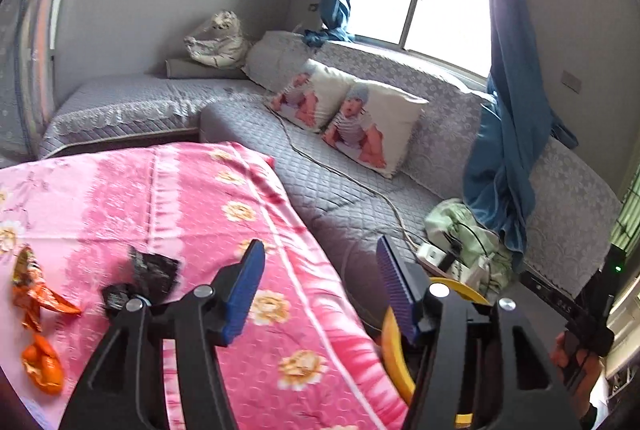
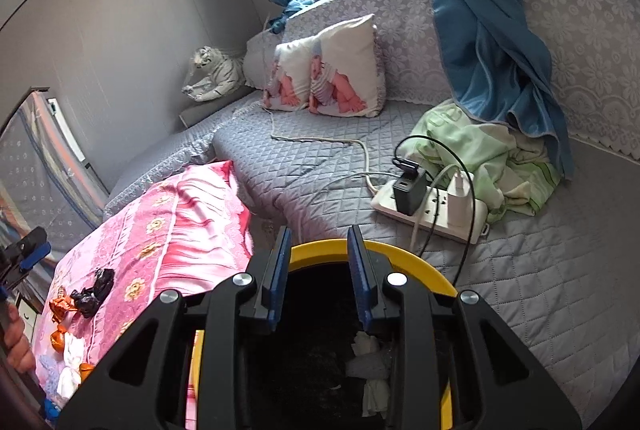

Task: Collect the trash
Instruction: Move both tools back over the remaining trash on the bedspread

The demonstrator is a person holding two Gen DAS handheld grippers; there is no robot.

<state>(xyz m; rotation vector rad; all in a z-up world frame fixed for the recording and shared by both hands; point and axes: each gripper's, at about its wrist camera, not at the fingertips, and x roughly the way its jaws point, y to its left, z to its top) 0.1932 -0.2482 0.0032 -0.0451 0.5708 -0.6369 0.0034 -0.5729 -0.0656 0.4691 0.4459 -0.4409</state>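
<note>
A pink flowered cloth covers the table (image 1: 192, 205). On it lie a crumpled black wrapper (image 1: 154, 272), orange foil wrappers (image 1: 34, 290) and an orange peel (image 1: 42, 366). My left gripper (image 1: 320, 250) hangs above the table's right edge, open, with nothing between its blue pads. In the right wrist view my right gripper (image 2: 318, 242) is open and empty above a yellow-rimmed bin (image 2: 408, 258) with a black liner. White tissues (image 2: 368, 362) lie inside the bin. The black wrappers (image 2: 94, 294), orange wrappers (image 2: 62, 306) and a white tissue (image 2: 70, 354) show on the table at left.
A grey quilted sofa (image 2: 320, 165) wraps around the table and bin. On it lie a white power strip (image 2: 428, 213) with chargers and cables, a green cloth (image 2: 492, 153), two printed pillows (image 1: 348, 117) and a hanging blue curtain (image 1: 504, 157). A hand (image 2: 16, 342) shows at far left.
</note>
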